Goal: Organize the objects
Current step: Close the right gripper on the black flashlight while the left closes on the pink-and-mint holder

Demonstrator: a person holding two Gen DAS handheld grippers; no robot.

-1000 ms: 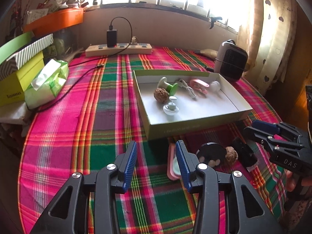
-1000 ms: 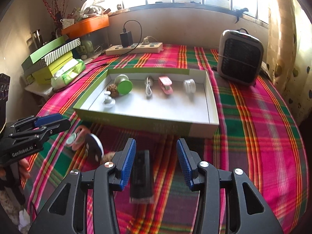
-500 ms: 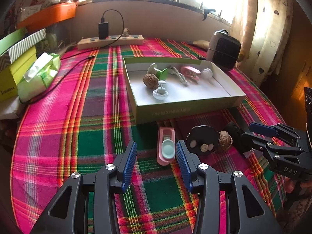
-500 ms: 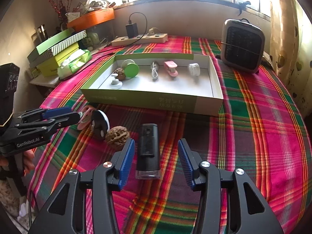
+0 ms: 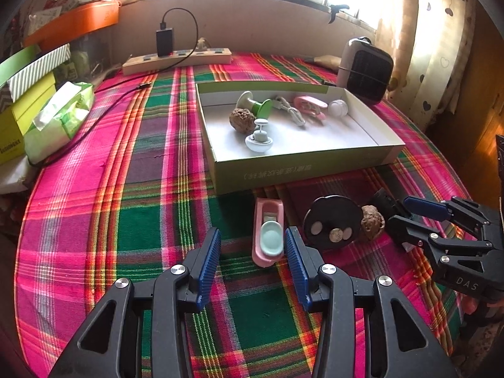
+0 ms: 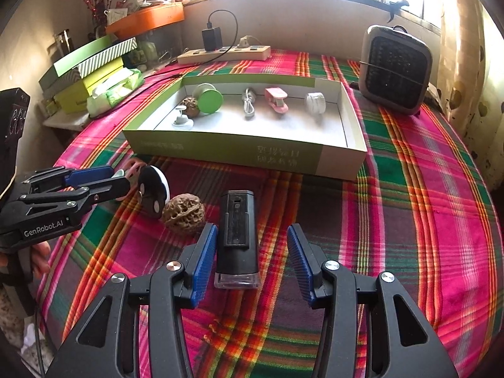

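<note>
Both grippers, left gripper (image 5: 252, 260) and right gripper (image 6: 252, 256), gape wide, holding nothing. Right's blue pads flank a black plastic lamp (image 6: 237, 236). Shallow green cardboard box (image 6: 252, 152) holds a brown walnut (image 6: 190, 106), green round cup (image 6: 208, 98), white cable (image 6: 249, 102). Far items look blurry.

Both grippers tilt downward side by side, left gripper (image 5: 252, 261) and right gripper (image 6: 252, 258), each with jaws parted and nothing clamped.
</note>
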